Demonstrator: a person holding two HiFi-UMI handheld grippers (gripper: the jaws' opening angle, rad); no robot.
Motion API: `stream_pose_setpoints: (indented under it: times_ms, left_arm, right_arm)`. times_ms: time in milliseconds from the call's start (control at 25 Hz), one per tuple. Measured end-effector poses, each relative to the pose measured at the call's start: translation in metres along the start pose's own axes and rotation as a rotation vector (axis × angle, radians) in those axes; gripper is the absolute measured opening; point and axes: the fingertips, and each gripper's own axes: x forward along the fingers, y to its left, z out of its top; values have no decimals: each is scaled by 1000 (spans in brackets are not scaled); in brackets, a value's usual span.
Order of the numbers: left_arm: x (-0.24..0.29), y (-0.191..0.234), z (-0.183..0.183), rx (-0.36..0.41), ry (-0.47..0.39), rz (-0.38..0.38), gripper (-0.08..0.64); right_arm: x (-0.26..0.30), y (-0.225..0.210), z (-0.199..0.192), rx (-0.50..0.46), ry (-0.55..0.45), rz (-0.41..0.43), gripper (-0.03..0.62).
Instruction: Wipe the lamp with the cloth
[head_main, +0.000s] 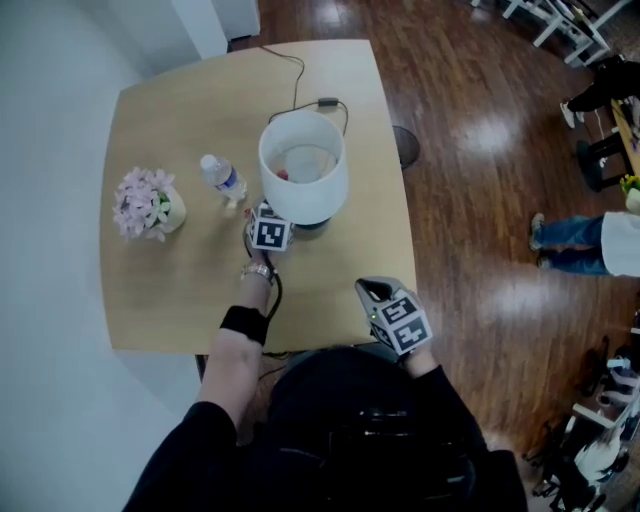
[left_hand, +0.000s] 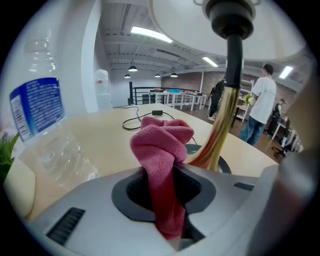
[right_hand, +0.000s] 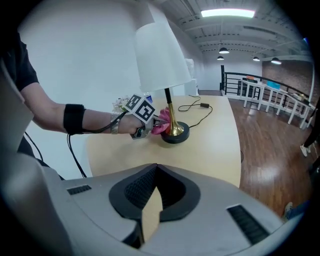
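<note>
Table (head_main: 180, 300): light wood top with rounded corners; it lies under both grippers and carries everything listed below except the person standing.
Lamp (head_main: 303, 165): white drum shade, directly above and ahead of the left gripper; the shade fills the top of the left gripper view.
Lamp stem (left_hand: 225, 125): black socket at the top, brass below, flaring at the foot; it rises just right of the left gripper's jaws.
Lamp base (right_hand: 176, 134): dark round disc, just beyond the left gripper's tips, well ahead of the right gripper.
Person standing (left_hand: 260, 107): white top, blue jeans, on the wooden floor far beyond the lamp.
Right gripper (right_hand: 152, 200): jaws closed together with nothing between them; held over the near table edge, well apart from the lamp, pointing at it.
Left gripper (left_hand: 167, 200): jaws clamped on the cloth; held low over the table, tips at the foot of the lamp.
Flowers (head_main: 147, 203): pale pink bunch in a small pot, well to the left of the left gripper.
Water bottle (head_main: 222, 178): clear plastic with a blue label, upright, near the left gripper on its left.
Cloth (left_hand: 162, 150): pink, pinched in the left gripper's jaws; its bunched end stands out ahead of them, against the flared brass foot of the stem.
Cord (head_main: 295, 80): thin black line with an inline switch, lying on the table beyond the lamp.
</note>
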Motion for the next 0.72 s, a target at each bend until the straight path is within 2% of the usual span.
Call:
stream_pose_setpoints:
  times_ms: [120,240,480,600,720]
  left_arm:
    - [14,7,14,25,-30,-52,98]
    - [19,7,24,10,-64,-84,98]
    - [-3,-1,7,14,-78,-62,97]
    - [-22,-12,-11,22,-42,-72,95]
    - [-39,-30,-42,45,77,-126,93]
  right_arm:
    - [6,5,-1,3,25,-13,5]
    - [6,3,0,0,39,-31,5]
    - [13,14,5,6,48,-33,5]
    - [17,23,13,-2,40,-26,5]
    - [20,32,26,-23,16,-18,5]
